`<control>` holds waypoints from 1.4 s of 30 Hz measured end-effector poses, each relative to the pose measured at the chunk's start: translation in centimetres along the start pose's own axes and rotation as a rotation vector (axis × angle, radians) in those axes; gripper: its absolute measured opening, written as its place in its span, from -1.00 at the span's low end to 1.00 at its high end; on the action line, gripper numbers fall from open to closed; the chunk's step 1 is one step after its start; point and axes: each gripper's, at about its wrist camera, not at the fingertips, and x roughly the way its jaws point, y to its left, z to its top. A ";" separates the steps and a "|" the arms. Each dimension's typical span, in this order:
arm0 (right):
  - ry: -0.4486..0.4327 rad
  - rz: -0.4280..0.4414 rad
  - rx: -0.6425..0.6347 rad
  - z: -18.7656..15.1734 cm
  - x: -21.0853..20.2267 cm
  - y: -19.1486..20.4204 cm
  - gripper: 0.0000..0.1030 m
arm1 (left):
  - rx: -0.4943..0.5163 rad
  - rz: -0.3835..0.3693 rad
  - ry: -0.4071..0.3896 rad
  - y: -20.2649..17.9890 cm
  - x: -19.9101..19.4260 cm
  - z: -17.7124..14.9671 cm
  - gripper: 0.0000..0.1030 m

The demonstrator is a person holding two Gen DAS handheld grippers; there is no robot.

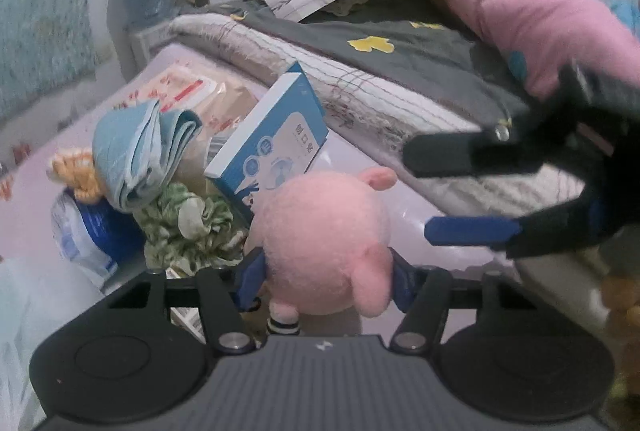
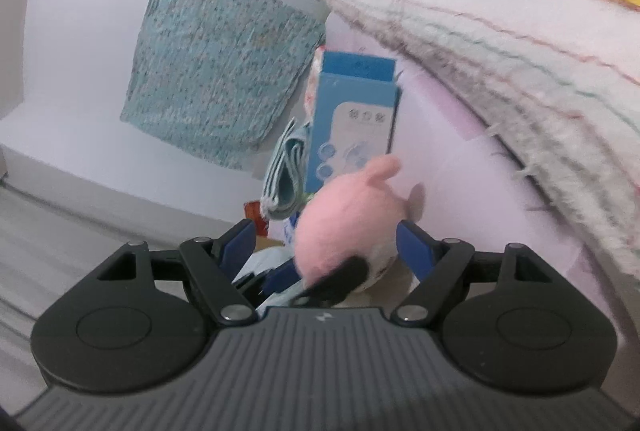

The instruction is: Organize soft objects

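A pink plush toy [image 1: 326,243] sits between the blue pads of my left gripper [image 1: 326,281], which is shut on it above the bed. My right gripper [image 1: 444,187] reaches in from the right in the left wrist view, its two fingers spread and empty, just right of the toy. In the right wrist view the plush [image 2: 346,219] lies between my right gripper's [image 2: 326,251] open fingers, with the left gripper's fingertip [image 2: 344,277] below it. A folded light blue cloth [image 1: 140,151], a green-white fluffy thing [image 1: 188,227] and an orange plush [image 1: 76,171] lie left of the toy.
A blue box [image 1: 276,135] leans behind the toy. A plastic-wrapped pack [image 1: 86,239] and a packet [image 1: 192,91] lie on the lilac sheet [image 1: 416,211]. A pile of folded blankets [image 1: 400,71] with a pink cloth [image 1: 548,27] rises at the right. A teal mat [image 2: 216,59] hangs on the wall.
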 end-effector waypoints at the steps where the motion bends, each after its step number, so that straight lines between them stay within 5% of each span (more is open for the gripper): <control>1: -0.010 -0.005 0.005 0.0 0.0 -0.2 0.51 | -0.017 -0.020 0.002 0.3 -0.3 0.0 0.21; 9: -0.069 0.014 0.023 -0.4 -0.6 -1.3 0.51 | -0.202 -0.254 0.040 2.6 -3.3 0.1 0.19; 20: -0.104 0.147 0.013 -1.9 -1.5 -0.9 0.52 | -0.441 -0.630 0.146 5.0 -3.4 -1.1 0.20; 28: -0.060 -0.047 -0.065 -3.2 -1.4 0.1 0.33 | -0.459 -0.630 0.210 4.3 -1.7 -2.8 0.29; 32: -0.026 -0.104 -0.124 -3.0 -0.3 1.3 0.32 | -0.370 -0.551 0.150 3.6 -2.8 -2.4 0.52; 38: 0.045 -0.163 -0.159 -2.1 2.4 2.1 0.37 | -0.196 -0.385 0.086 1.8 -3.8 -1.8 0.50; 42: 0.073 -0.161 -0.149 -1.8 3.5 1.8 0.40 | -0.173 -0.325 0.088 1.5 -3.1 -1.8 0.37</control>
